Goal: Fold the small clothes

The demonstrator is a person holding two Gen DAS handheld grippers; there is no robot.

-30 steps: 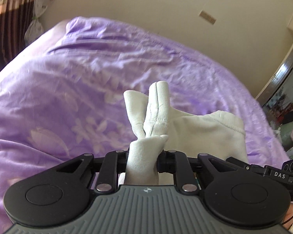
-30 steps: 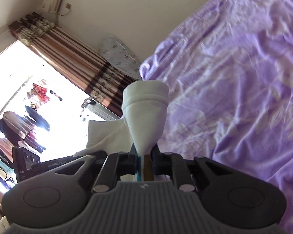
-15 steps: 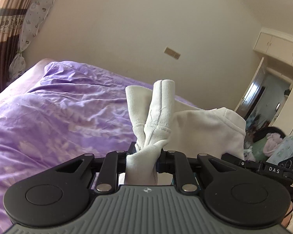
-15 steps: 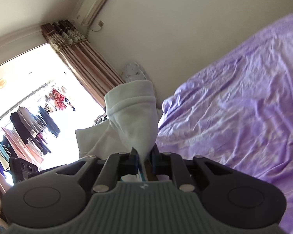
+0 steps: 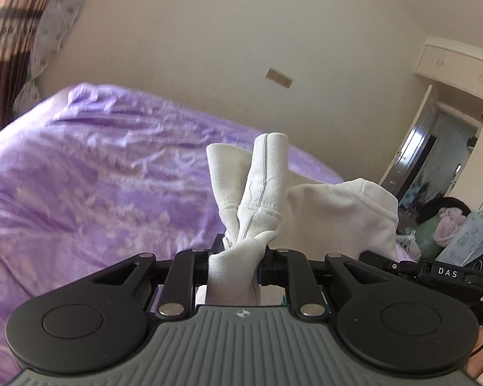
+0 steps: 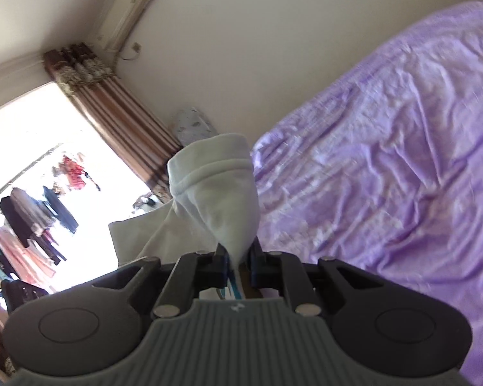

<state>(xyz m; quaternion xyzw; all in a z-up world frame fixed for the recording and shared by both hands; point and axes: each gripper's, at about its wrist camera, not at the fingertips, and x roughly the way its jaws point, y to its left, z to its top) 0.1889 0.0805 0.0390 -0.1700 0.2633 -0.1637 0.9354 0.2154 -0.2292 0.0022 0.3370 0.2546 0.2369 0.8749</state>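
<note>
We hold the white garment (image 5: 331,212) off the purple bedspread (image 5: 90,177) (it hangs between both tools): left gripper (image 5: 238,257) clamps its ribbed cuffs, right gripper (image 6: 238,257) pinches another bunched end.

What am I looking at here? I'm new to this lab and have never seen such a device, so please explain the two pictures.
No robot is involved: a person carries a hand-held tool in each hand, each with a camera looking forward along its tongs. The dark rounded shapes at the bottom of each picture are the tool's own body.

One picture comes from the left tool. The left tongs are shut on a white garment, bunched where they pinch it.

The other comes from the right tool, whose right tongs pinch another part of the same white cloth, so it hangs between both tools, above a bed with a purple bedspread. Behind are a curtain and a bright window.
</note>
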